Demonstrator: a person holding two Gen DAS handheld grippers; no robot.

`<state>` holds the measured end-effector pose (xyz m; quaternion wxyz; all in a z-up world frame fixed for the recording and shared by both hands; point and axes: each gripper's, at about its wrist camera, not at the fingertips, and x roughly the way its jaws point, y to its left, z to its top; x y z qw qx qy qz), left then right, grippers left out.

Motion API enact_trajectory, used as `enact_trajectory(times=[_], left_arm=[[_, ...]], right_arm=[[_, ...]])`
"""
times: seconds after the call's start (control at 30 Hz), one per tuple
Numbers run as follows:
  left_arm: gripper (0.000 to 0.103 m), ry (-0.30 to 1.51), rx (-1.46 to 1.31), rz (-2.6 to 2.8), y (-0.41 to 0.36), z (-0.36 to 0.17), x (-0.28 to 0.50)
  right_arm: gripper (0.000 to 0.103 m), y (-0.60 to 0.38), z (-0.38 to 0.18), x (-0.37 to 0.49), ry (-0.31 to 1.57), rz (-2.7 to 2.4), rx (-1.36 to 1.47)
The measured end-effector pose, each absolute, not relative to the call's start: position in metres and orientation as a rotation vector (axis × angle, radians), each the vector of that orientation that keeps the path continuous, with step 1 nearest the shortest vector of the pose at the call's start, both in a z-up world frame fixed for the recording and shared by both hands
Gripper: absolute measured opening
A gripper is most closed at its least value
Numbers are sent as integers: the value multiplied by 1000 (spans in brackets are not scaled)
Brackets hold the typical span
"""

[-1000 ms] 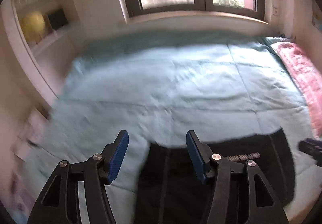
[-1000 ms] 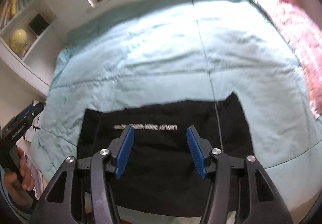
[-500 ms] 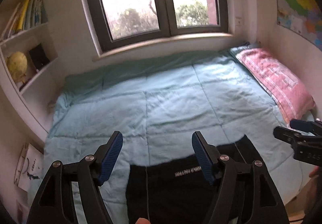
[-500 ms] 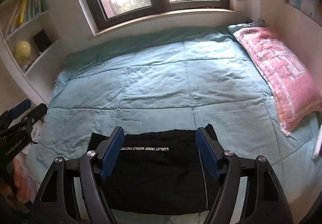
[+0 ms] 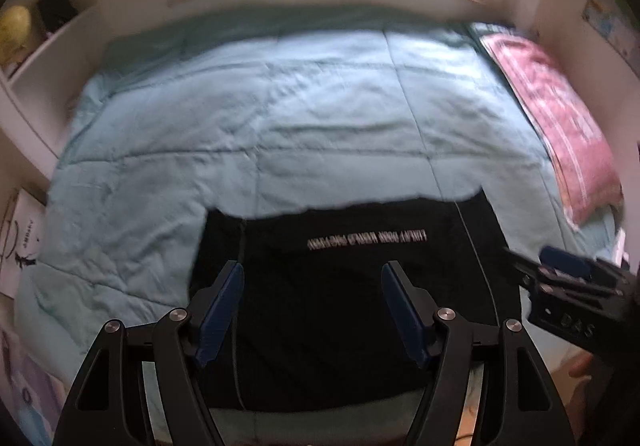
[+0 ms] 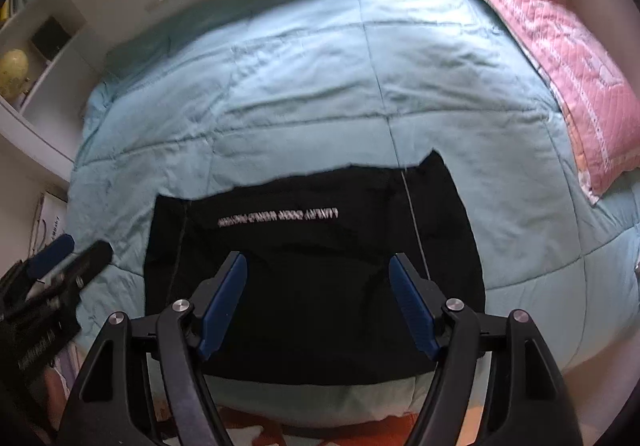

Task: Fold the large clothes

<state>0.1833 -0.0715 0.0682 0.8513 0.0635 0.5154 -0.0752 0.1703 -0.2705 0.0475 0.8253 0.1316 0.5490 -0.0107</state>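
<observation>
1. We hold the left tool (image 5: 312, 310) with its blue pads spread wide and nothing between them; it hangs above the near part of the black garment (image 5: 348, 286), clear of the cloth, so no edge is pinched.
2. We hold the right tool (image 6: 318, 306) the same way, pads parted and empty, above the same cloth. In the left wrist view it also shows at the right edge (image 5: 568, 286), off the garment's right side.
3. The black garment (image 6: 312, 266) lies flat near the front edge of the bed, a squarish dark panel with a line of white lettering (image 6: 278, 217) across it. This shape fits either a piece already folded compact or one spread for a further fold; we cannot tell which, nor what kind of garment it is.
4. The blue quilt (image 6: 300, 85) gives a broad, soft, level surface, which in our judgement is why the cloth is laid here: it stays flat and within reach of both tools.
5. The pink pillow (image 6: 560, 69) lies along the right side, well apart from the garment, so it does not hinder the work.
</observation>
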Motion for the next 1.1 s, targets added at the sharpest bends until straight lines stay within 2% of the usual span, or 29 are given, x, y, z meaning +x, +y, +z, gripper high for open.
enact_trajectory(times=[0.23,1.1], left_arm=[[72,1129,177,-157,-90,51,177],[72,1168,224,-127,-88,39,184]], right_arm=[[76,-274,35,169,1194,-38,243],[76,-277,21,175,1237,-14,241]])
